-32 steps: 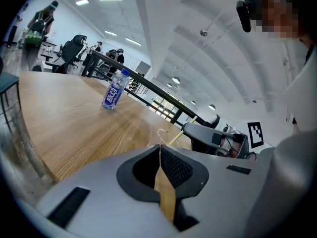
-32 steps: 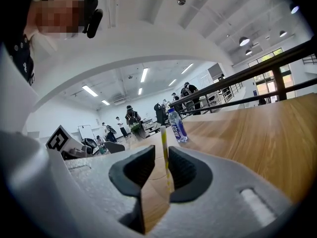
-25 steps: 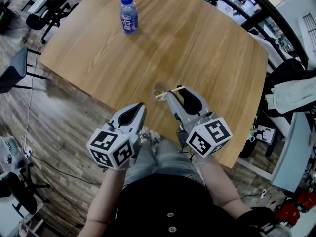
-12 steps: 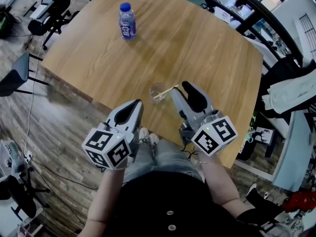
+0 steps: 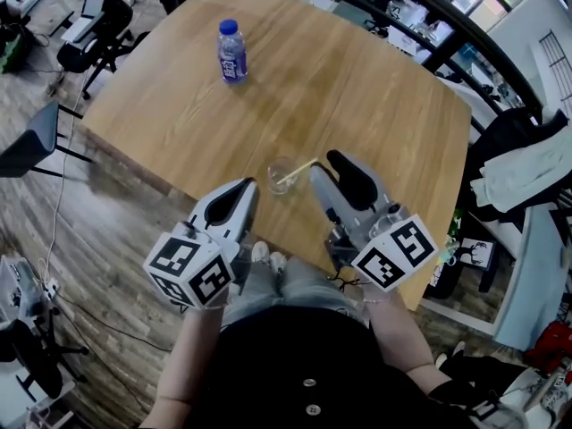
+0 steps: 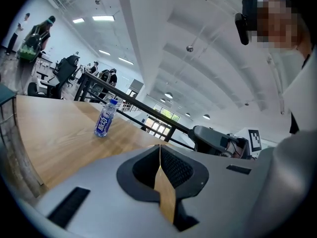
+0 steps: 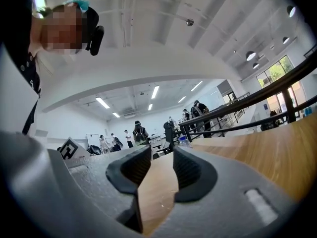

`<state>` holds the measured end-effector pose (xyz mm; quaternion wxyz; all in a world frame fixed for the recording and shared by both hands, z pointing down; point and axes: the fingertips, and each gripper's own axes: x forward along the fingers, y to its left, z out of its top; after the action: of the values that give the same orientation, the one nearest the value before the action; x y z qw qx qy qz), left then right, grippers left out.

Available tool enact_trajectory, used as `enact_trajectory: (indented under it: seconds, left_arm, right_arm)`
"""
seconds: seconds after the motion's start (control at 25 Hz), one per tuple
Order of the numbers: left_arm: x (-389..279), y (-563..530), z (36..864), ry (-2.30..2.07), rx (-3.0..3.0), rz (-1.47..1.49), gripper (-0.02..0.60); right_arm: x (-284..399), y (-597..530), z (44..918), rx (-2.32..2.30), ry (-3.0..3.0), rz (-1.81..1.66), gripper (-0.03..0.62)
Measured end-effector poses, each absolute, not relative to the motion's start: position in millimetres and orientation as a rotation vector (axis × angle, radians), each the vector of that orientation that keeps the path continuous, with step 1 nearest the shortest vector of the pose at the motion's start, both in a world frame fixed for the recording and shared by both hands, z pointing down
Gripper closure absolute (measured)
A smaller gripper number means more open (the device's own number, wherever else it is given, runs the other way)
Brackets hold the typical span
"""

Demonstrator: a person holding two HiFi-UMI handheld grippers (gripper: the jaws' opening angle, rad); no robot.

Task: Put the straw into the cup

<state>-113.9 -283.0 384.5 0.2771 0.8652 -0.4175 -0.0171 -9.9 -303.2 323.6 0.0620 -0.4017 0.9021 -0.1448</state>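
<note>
The straw (image 5: 299,168) is seated in the cup (image 5: 283,175) on the table (image 5: 375,105), between the two gripper tips. Its long axis is tilted, with the upper end just beside the right gripper (image 5: 329,161). That gripper's jaws are spread wide, have just been closing slightly, and nothing is gripped. The left gripper (image 5: 249,185) is closed and empty. Insertion is judged complete.

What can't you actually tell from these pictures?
- Cup: in the head view it is clear and too small to tell whether it holds any liquid. Neither gripper view shows it.
- Straw: in the head view its lower end is too small to trace inside the cup.
- Bottle: the label print is too small to read in the head view and the left gripper view.
</note>
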Motion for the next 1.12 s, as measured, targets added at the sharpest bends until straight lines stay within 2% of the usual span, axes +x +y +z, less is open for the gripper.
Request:
enact_trajectory:
  seconds: [0.08, 0.48, 1.12]
  left_arm:
    - [-111.8, -281.2, 381.0, -1.11, 2.341, -0.047, 0.56]
    - [-106.4, -276.4, 370.1, -1.112, 2.375, -0.067, 0.56]
    - [-96.8, -259.7, 382.1, -1.136, 2.372, 0.027, 0.561]
  right_arm:
    - [-14.8, -296.9, 318.5, -1.185, 2.741, -0.417, 0.488]
    - [-24.5, -281.7, 317.0, -1.11, 2.791, -0.42, 0.594]
    - [-30.8, -259.5, 337.4, -1.099, 2.789, -0.57, 0.595]
